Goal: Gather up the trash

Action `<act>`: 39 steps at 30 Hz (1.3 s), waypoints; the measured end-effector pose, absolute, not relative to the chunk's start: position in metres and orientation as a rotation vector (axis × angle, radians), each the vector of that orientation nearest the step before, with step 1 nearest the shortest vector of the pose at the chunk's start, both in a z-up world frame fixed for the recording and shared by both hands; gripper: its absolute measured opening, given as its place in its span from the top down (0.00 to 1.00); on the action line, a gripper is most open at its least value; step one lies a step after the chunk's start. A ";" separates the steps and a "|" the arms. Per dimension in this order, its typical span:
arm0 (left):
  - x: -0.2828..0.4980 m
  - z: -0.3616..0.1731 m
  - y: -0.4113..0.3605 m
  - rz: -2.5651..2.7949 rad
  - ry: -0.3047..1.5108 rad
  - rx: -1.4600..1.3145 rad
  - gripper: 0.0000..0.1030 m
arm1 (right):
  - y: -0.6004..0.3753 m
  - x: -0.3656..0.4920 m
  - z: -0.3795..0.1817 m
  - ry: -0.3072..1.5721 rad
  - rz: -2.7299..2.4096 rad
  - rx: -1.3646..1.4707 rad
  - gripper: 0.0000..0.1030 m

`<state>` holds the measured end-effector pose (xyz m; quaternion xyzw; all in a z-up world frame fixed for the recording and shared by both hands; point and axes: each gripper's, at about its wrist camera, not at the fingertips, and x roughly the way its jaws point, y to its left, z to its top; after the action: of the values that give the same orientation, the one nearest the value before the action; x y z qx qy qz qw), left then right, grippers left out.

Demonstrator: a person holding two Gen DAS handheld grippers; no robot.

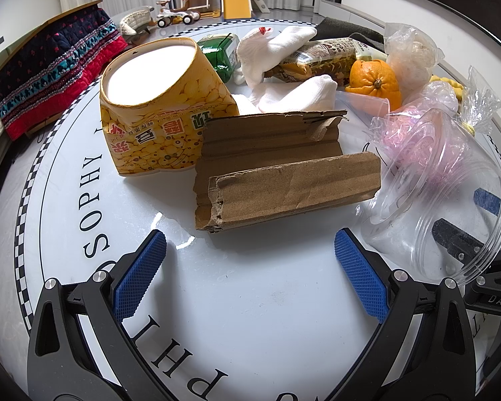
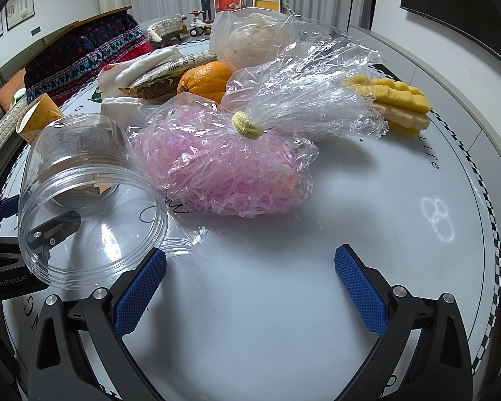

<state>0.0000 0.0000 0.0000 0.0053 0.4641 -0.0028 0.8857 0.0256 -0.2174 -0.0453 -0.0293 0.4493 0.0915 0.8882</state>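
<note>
A torn piece of brown cardboard (image 1: 277, 173) lies on the round white table (image 1: 250, 300), just ahead of my open, empty left gripper (image 1: 250, 260). A yellow paper cup (image 1: 163, 113) lies on its side behind it to the left. A clear plastic jar (image 2: 83, 207) lies on its side to the left of my open, empty right gripper (image 2: 250, 267); it also shows in the left wrist view (image 1: 451, 207). A clear bag of pink plastic strips (image 2: 237, 167), tied with a yellow band, lies ahead of the right gripper.
Further back lie white cloths (image 1: 277, 53), a green packet (image 1: 220, 53), a printed snack wrapper (image 1: 320, 60), an orange (image 1: 374, 80), a second clear bag (image 2: 250, 36) and yellow sponges (image 2: 400, 103). A quilted blanket (image 1: 50, 70) lies beyond the table's left edge.
</note>
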 end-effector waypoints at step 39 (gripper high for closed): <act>0.000 0.000 0.000 -0.006 0.965 0.011 0.06 | -0.214 0.027 -0.047 0.934 0.190 -0.062 0.02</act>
<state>0.0000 0.0000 0.0000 0.0053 0.4641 -0.0028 0.8857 0.0269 -0.2137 -0.0471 -0.0297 0.4495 0.0916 0.8881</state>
